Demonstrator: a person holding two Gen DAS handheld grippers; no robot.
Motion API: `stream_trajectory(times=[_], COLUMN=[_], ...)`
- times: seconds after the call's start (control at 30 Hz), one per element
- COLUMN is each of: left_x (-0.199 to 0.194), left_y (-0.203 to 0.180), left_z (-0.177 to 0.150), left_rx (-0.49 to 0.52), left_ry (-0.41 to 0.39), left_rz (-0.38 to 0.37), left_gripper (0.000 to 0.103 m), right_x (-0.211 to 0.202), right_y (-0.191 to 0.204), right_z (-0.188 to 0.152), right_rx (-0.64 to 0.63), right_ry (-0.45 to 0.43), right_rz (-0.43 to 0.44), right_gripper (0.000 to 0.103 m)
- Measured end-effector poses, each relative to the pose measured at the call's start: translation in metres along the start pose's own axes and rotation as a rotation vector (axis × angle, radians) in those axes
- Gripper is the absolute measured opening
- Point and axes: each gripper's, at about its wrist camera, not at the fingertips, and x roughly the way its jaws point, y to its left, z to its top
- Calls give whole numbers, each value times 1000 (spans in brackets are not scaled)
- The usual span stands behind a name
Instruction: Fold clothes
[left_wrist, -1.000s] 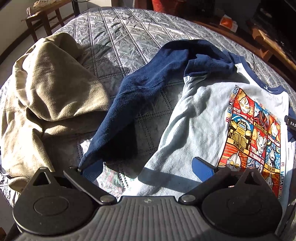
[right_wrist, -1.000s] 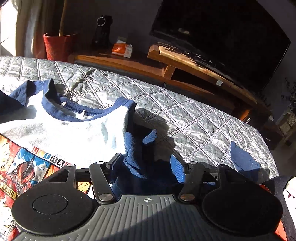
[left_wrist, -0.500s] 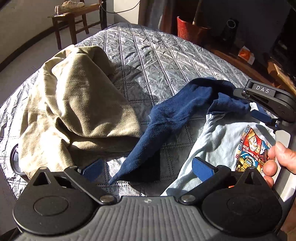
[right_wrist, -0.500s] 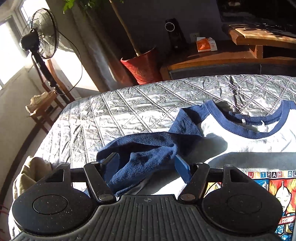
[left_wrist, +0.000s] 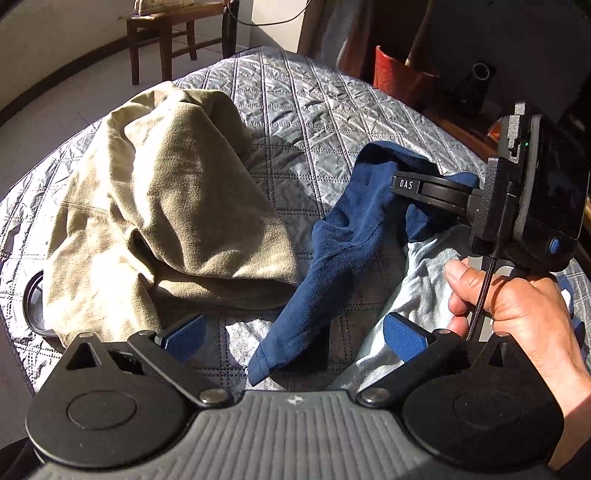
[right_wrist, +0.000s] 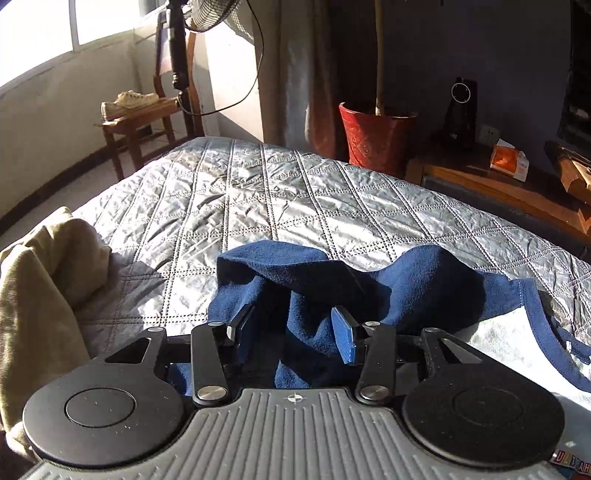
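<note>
A white shirt with navy sleeves lies on the quilted bed. Its navy sleeve (left_wrist: 347, 236) runs diagonally across the quilt, cuff end near me, white body (left_wrist: 417, 280) to the right. My left gripper (left_wrist: 295, 336) is open and empty, low over the sleeve's cuff. My right gripper (right_wrist: 291, 328) is open, its jaws either side of the bunched upper sleeve (right_wrist: 306, 280) near the shoulder; it also shows in the left wrist view (left_wrist: 436, 192), held by a hand. The shirt's navy collar (right_wrist: 543, 325) lies at the right.
A crumpled beige garment (left_wrist: 159, 221) lies on the left of the silver quilt (right_wrist: 280, 192). Beyond the bed stand a wooden chair with shoes (right_wrist: 140, 110), a fan, a red plant pot (right_wrist: 373, 136) and a wooden TV stand (right_wrist: 506, 184).
My right gripper has swung left from the far shoulder to the bunched upper sleeve. My left gripper has turned left and risen, now over the sleeve's cuff end. Both stayed open.
</note>
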Motion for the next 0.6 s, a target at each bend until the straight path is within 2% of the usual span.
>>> stream_trajectory(times=[0.07, 0.13, 0.17, 0.27, 0.3, 0.43, 0.53, 0.6], left_x=[1, 1, 1, 2, 2, 4, 4, 3], left_y=[0, -1, -1, -3, -4, -9, -10, -8], left_z=[-1, -2, -3, -4, -5, -8, -9, -8], left_rx=[-2, 4, 7, 15, 19, 41, 38, 30], left_ry=[9, 11, 12, 23, 29, 35, 28, 14], left_rz=[-2, -3, -3, -10, -14, -12, -2, 11], left_gripper=[102, 102, 102, 102, 102, 102, 102, 102], right_x=[-26, -51, -63, -96, -105, -137, -142, -129], right_y=[-7, -31, -43, -69, -79, -103, -103, -91], right_z=[-5, -16, -22, -54, -66, -105, -110, -91], right_rx=[35, 136, 188, 150, 173, 258, 287, 276], right_ry=[-42, -39, -36, 42, 79, 115, 92, 82], right_rz=[-59, -95, -112, -321, -369, -420, -376, -314], right_gripper=[48, 62, 65, 69, 71, 70, 69, 70])
